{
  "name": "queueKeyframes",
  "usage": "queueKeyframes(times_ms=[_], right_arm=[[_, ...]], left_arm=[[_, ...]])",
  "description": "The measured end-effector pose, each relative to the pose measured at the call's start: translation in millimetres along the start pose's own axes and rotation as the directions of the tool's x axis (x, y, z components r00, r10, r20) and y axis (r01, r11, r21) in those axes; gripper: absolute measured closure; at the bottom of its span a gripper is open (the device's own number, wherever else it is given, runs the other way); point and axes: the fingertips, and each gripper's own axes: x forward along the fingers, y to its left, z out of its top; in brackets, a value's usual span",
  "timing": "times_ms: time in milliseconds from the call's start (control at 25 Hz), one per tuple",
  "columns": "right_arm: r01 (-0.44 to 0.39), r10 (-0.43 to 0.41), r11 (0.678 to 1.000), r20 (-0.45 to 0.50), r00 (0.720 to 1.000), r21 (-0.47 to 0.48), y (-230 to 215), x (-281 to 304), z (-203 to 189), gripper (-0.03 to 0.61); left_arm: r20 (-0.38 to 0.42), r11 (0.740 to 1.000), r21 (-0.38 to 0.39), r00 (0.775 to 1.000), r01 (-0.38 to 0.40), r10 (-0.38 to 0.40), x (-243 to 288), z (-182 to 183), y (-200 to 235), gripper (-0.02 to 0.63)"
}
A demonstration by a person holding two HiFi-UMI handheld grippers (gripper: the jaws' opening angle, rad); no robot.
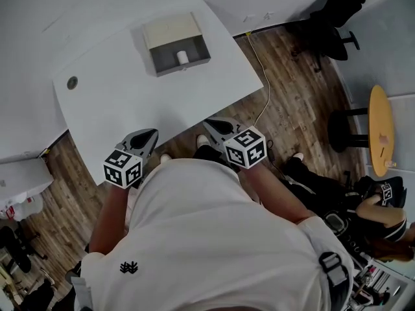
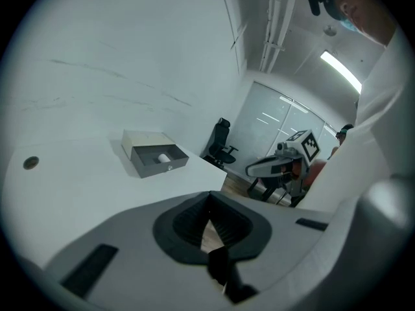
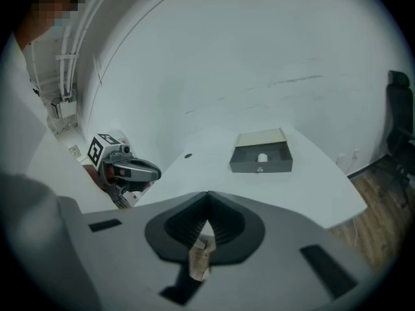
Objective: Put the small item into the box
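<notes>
At the far side of the white bench (image 1: 130,102) sits the box (image 1: 176,44), a pale casing with an open grey compartment facing the person, and the small item (image 1: 183,57) already lies inside that compartment, near its middle and clear of the walls. It reads as a short white cylinder, apparently standing on end; what it is made of is too small to tell. Judging by its size, it should be very light and probably stiff, with a smooth round side that could slip or roll if pinched off-centre. If it needed lifting, the sensible hold would be across its curved side, coming down from above so the claw tips clear the walls, with a gentle squeeze. Both tools are well apart from the box, back at the near edge of the bench close to the person's body. The left claw (image 1: 146,137) has its jaws together with nothing between them, and the right claw (image 1: 217,127) is likewise closed and empty; each gripper view shows the tips meeting in a point, with only bench and floor beyond. With the item in the box and neither claw carrying anything, the task looks finished.
</notes>
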Motion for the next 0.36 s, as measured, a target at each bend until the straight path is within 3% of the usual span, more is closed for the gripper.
queueKeyframes(times_ms=[360], right_arm=[[0.031,-0.030,0.999,0.036,0.999,-0.023,-84,-42,33,0.572]], left_arm=[[0.025,0.998,-0.053,1.000,-0.017,0.019,81,59,-14,0.606]])
